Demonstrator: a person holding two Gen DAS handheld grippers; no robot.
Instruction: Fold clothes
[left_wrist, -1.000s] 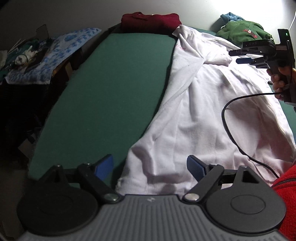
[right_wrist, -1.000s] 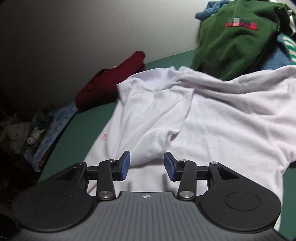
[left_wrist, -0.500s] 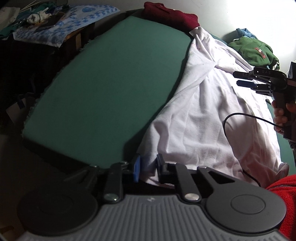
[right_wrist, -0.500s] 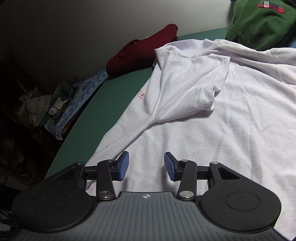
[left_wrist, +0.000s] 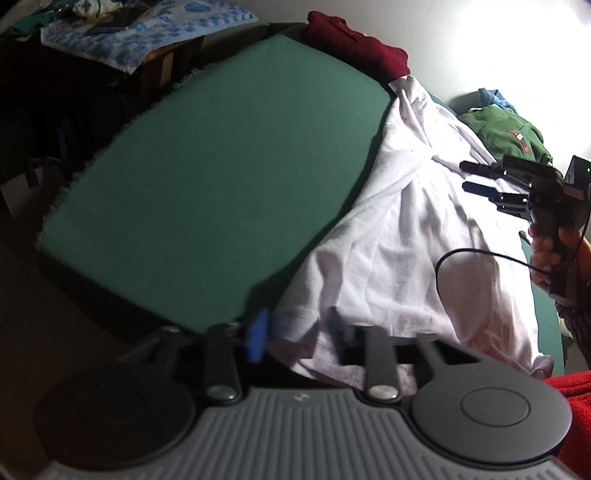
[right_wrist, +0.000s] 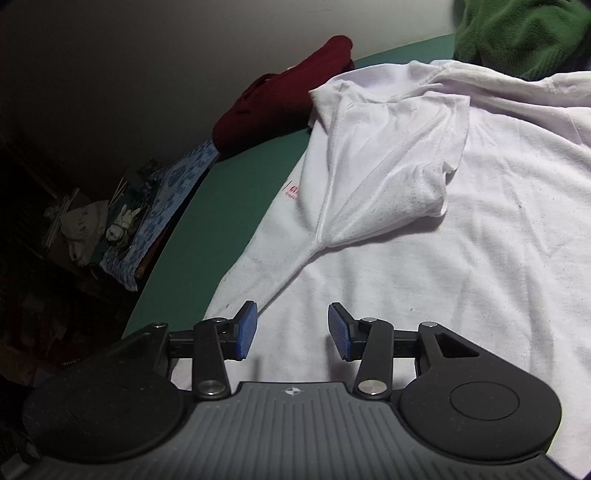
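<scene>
The white T-shirt (left_wrist: 413, 236) lies spread on the green surface (left_wrist: 221, 177), its long axis running from the hem corner at the near edge away toward the collar end beside the dark red garment (left_wrist: 354, 51). The shirt covers the right-hand part of the surface; the left-hand part is bare.

The left tool (left_wrist: 295, 334) sits at the near hem corner. Its fingers stand apart, with a bunched fold of hem cloth lying between them; the blue pad (left_wrist: 258, 332) on one finger touches or nearly touches the cloth, while motion blur hides whether the other finger presses it, so a firm grip cannot be confirmed. In the left wrist view the shirt extends forward and to the right of this tool.

The right tool (right_wrist: 291, 330) hovers over the shirt body with its fingers apart and nothing between them. Directly ahead of it, and slightly to its right, lies the sleeve (right_wrist: 391, 173), folded inward across the chest, with small red print (right_wrist: 291, 192) showing at the shirt edge to its left. A green garment (right_wrist: 524, 33) lies beyond the collar end.

Judged from this layout, the left tool is nearer the hem and the right tool nearer the shoulder, so a lengthwise fold would carry the hem corner away along the long axis.
</scene>
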